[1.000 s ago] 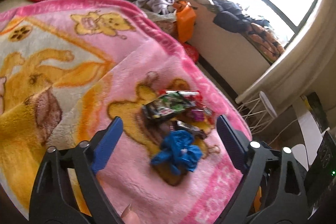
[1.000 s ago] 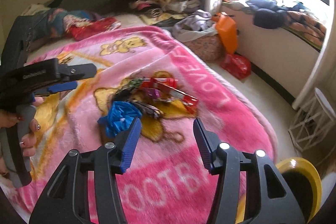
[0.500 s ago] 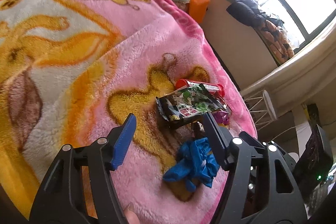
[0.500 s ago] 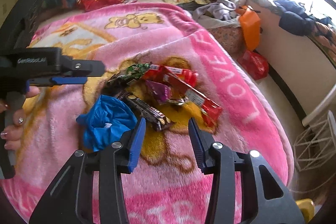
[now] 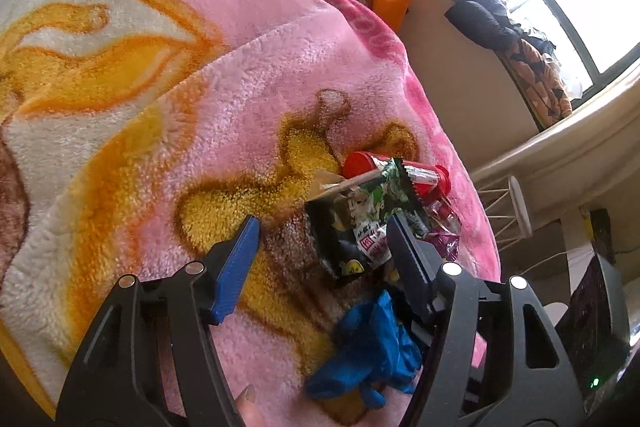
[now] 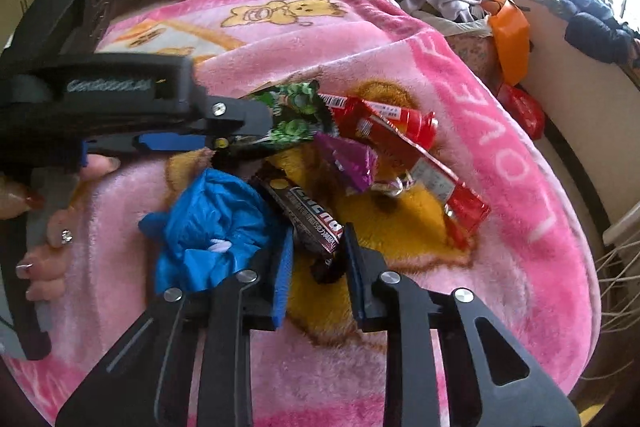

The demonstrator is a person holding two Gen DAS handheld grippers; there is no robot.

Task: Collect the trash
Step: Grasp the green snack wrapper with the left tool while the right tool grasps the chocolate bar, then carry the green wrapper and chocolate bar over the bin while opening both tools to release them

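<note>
1. Trash heaped on the pink blanket (image 6: 460, 39) of the bed: green wrapper (image 5: 360, 223), dark snack-bar wrapper (image 6: 316, 219), red wrappers (image 6: 400, 131), purple wrapper (image 6: 352, 163), crumpled blue glove (image 6: 208, 227).
2. Left tongs (image 5: 320, 239) spread wide and empty, low over the pile, green wrapper lying between the tips and against the right-hand finger.
3. Right tongs (image 6: 318, 263) at a narrower gap, empty, straddling the near end of the dark snack-bar wrapper; blue glove just beside the left finger.
4. Step in hand, by the look of it: the first pick, both tongs lined up, nothing lifted yet.
5. Next move likely calls for pressing a little into the soft pile, closing on one thin wrapper only, then lifting clear.
6. Risk: slippery foil sliding out, or blanket fluff pinched along with it.
7. No bin in sight in either view.
</note>
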